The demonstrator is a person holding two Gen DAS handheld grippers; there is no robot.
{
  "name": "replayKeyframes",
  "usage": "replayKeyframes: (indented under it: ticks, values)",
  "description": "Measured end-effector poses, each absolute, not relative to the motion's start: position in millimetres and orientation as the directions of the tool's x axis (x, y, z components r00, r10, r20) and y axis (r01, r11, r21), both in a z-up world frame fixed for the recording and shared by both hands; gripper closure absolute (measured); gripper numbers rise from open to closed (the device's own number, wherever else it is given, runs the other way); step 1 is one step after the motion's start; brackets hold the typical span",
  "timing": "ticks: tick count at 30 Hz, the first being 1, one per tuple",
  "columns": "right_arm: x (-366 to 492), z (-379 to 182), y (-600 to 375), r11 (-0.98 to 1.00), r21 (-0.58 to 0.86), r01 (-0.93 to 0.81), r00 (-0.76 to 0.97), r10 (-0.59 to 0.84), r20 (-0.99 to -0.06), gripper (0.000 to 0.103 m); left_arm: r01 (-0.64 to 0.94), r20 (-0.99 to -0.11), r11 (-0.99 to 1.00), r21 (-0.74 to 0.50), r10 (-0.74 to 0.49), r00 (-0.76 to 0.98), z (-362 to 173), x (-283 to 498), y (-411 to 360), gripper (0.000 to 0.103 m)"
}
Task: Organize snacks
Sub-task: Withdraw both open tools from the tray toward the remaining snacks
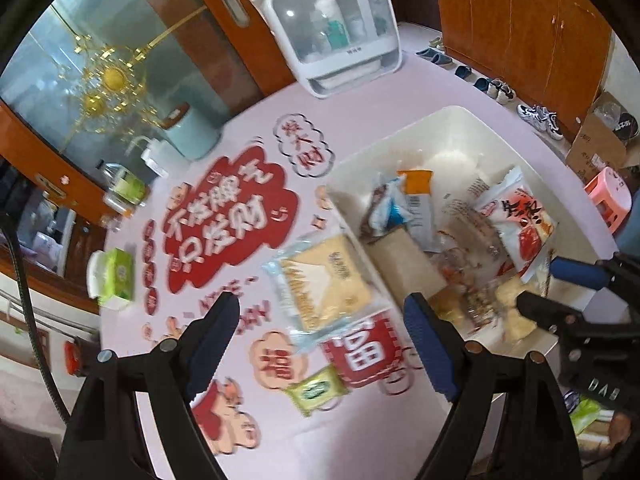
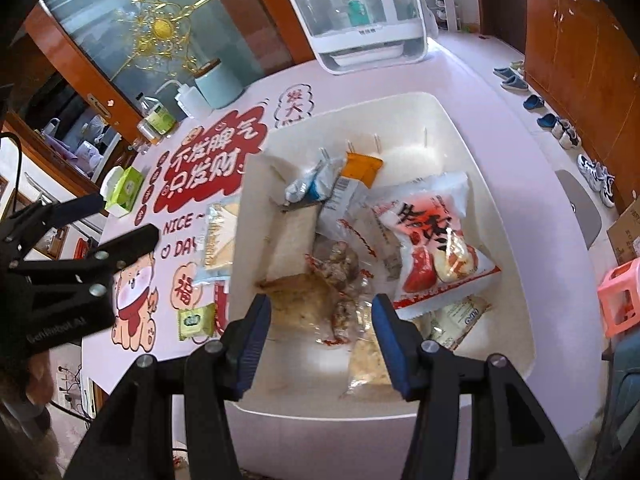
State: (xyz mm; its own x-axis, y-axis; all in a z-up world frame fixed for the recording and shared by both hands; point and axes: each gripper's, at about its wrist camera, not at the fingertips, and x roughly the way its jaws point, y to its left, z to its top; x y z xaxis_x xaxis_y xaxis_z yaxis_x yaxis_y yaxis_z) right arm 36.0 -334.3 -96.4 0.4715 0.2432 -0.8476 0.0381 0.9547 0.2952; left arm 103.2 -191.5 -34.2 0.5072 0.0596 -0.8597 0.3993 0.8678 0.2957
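Note:
A white bin (image 1: 448,128) (image 2: 516,240) on the pink table holds several snack packs, among them a red-and-white bag (image 1: 520,220) (image 2: 436,240). On the table left of the bin lie a pale yellow cracker pack (image 1: 324,276) (image 2: 219,236) and a small green packet (image 1: 316,390) (image 2: 195,320). My left gripper (image 1: 320,312) is open and empty, hovering above the cracker pack. My right gripper (image 2: 320,312) is open and empty over the bin's near part; it also shows in the left wrist view (image 1: 560,288).
A white lidded organizer (image 1: 340,28) (image 2: 360,12) stands at the table's far side. A teal canister (image 1: 192,132), a bottle (image 1: 124,188) and a green tissue box (image 1: 114,276) (image 2: 126,190) stand along the left edge. Shoes (image 2: 560,128) and a pink stool (image 2: 620,296) are on the floor to the right.

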Motion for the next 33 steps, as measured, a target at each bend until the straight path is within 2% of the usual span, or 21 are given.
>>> replayKeyframes:
  ticks: [10, 16, 20, 25, 29, 33]
  values:
    - [40, -70, -292, 0.951, 0.307, -0.018, 0.515, 0.272, -0.813, 0.050, 0.421, -0.803, 0.794, 0.439, 0.137, 0.580, 15, 105, -135, 0.019]
    - [47, -68, -253, 0.953, 0.303, -0.024, 0.513, 0.272, -0.814, 0.050, 0.533, -0.804, 0.691, 0.488, 0.120, 0.582, 22, 102, -111, 0.019]
    - [49, -69, -226, 0.955, 0.296, 0.004, 0.510, 0.253, -0.822, 0.050, 0.643, -0.801, 0.547, 0.536, 0.090, 0.591, 17, 105, -94, 0.018]
    - [50, -82, -192, 0.952, 0.291, 0.089, 0.494, 0.211, -0.843, 0.050, 0.748, -0.816, 0.364, 0.555, 0.063, 0.575, -5, 133, -74, 0.015]
    - [47, -101, -170, 0.932, 0.302, 0.202, 0.477, 0.176, -0.861, 0.050, 0.823, -0.853, 0.265, 0.502, -0.005, 0.522, -28, 156, -68, 0.015]
    - [41, -131, -154, 0.864, 0.316, 0.392, 0.445, 0.122, -0.887, 0.050, 0.884, -0.891, 0.160, 0.439, -0.048, 0.452, -63, 171, -71, 0.015]
